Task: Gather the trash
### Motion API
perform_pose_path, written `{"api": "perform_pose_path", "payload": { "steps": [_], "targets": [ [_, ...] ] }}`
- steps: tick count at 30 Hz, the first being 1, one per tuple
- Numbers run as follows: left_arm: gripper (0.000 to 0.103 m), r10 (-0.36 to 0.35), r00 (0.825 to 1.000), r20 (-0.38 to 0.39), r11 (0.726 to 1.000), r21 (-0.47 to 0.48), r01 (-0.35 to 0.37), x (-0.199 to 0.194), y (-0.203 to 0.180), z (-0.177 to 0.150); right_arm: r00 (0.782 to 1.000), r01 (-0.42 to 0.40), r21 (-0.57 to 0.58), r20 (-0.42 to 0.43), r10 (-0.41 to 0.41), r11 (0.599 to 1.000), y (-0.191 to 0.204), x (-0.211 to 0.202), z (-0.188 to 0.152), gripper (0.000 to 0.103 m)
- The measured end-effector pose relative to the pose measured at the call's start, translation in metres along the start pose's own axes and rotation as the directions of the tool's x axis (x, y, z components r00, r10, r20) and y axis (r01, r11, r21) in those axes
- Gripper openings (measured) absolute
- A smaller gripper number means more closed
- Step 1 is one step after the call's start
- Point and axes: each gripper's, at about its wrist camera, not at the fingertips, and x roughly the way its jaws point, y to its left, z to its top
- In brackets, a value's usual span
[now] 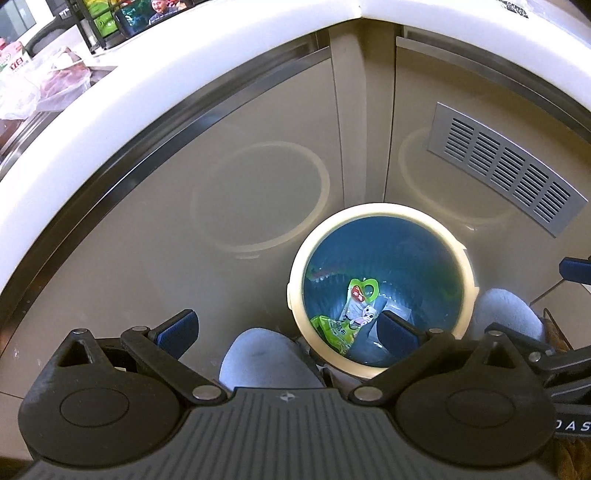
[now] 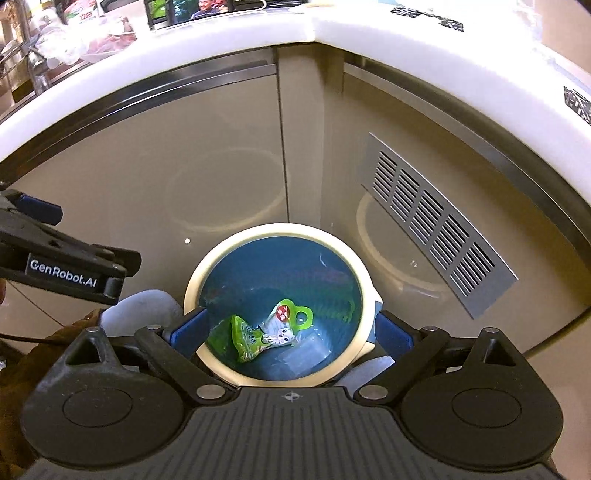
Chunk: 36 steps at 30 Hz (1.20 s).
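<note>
A corner of beige cabinets (image 2: 207, 147) under a white bench (image 2: 332, 33) is seen from above, with a tiled floor at the foot. The right gripper (image 2: 291, 332) is held over a bin (image 2: 280, 380); its jaws are spread wide, one blue pad on either side of the rim, and nothing is gripped between them. The left gripper (image 1: 288, 328) is likewise held with jaws wide apart and empty, its right pad over the bin's (image 1: 295, 280) near rim, its left pad over the floor. The bin is cream-rimmed with a blue inside and is set on the floor in the cabinet corner. At its bottom the trash is lying: a green wrapper (image 2: 245, 339), a white and green pouch (image 2: 286, 323) touching it, and a clear piece (image 2: 306, 354) just beside. In the left view the same wrapper (image 1: 334, 326) and pouch (image 1: 360, 299) are seen. Two grey slippers (image 1: 266, 358) are placed beside the bin. A metal vent (image 2: 432, 225) is fitted in the right cabinet door. Bags (image 2: 92, 40) are piled on the bench at far left.
</note>
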Motion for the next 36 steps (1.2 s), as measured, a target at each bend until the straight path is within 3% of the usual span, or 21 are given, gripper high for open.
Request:
{"api": "perform_pose_path", "payload": {
  "steps": [16, 36],
  "targets": [
    [0.103, -0.005, 1.0, -0.017, 1.0, 0.008, 0.005, 0.008, -0.001, 0.001, 0.999, -0.001, 0.003, -0.034, 0.001, 1.0, 0.002, 0.008, -0.001, 0.097],
    [0.103, -0.014, 0.999, 0.03, 1.0, -0.001, 0.014, 0.001, 0.002, 0.0, 0.999, 0.001, 0.007, -0.04, -0.001, 1.0, 0.002, 0.011, -0.001, 0.097]
  ]
}}
